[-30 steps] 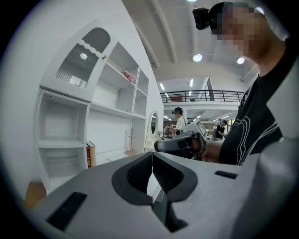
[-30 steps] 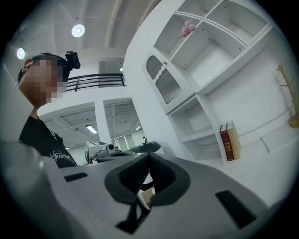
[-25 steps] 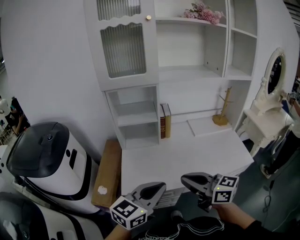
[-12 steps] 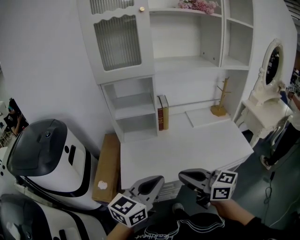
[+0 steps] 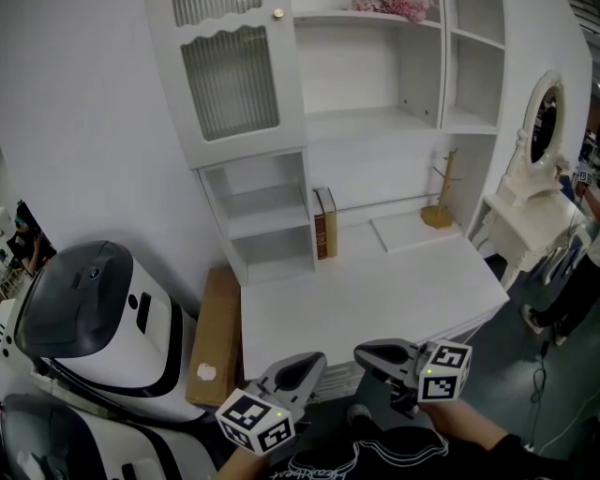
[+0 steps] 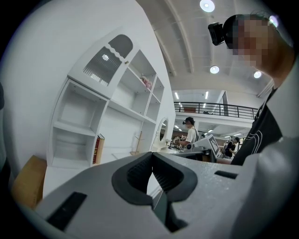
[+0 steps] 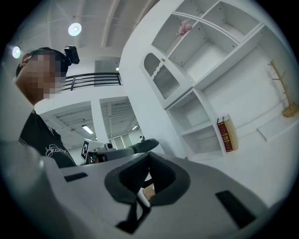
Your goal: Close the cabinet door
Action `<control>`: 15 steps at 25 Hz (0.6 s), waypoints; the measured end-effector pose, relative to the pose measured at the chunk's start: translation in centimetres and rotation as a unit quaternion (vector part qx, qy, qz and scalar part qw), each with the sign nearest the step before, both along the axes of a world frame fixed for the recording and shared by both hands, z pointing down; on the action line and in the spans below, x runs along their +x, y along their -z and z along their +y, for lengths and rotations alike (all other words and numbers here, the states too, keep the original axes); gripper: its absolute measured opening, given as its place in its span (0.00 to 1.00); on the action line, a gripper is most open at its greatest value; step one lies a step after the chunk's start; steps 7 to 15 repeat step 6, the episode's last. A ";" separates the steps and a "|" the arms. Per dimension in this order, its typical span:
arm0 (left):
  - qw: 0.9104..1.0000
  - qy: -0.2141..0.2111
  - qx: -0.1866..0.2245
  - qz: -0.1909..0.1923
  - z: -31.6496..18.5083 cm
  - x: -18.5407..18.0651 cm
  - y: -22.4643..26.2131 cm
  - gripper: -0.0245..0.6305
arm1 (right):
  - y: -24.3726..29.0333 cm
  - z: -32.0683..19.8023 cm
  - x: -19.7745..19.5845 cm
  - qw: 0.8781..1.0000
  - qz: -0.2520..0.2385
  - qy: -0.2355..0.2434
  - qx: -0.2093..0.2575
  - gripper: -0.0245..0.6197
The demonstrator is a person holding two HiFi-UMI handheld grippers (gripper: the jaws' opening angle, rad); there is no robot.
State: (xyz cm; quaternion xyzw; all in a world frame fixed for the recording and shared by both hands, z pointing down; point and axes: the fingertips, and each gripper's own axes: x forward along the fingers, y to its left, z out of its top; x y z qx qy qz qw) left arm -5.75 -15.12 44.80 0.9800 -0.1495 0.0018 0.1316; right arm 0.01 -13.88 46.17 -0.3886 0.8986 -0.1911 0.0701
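White wall (image 5: 84,141) flanks the shut, ribbed-glass cabinet door (image 5: 230,84) with gold knob (image 5: 277,13)

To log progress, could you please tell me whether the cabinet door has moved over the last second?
No. The door keeps its edge lined up with the shelves below; only the camera shifted.

Left gripper (image 5: 315,363) and right gripper (image 5: 364,354) low, level, tips near each other; fingers (image 6: 140,173) pressed together, both empty
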 end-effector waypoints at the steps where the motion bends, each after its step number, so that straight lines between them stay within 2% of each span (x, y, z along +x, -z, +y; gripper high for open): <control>1: 1.000 0.000 -0.001 0.001 -0.1 -0.1 -0.1 0.04 | 0.0 0.0 -0.1 1.000 0.001 0.000 0.000 0.05; 15: 1.000 0.001 -0.002 0.003 -0.5 -0.2 -0.1 0.04 | -0.2 -0.2 -0.1 1.000 0.004 -0.002 0.000 0.05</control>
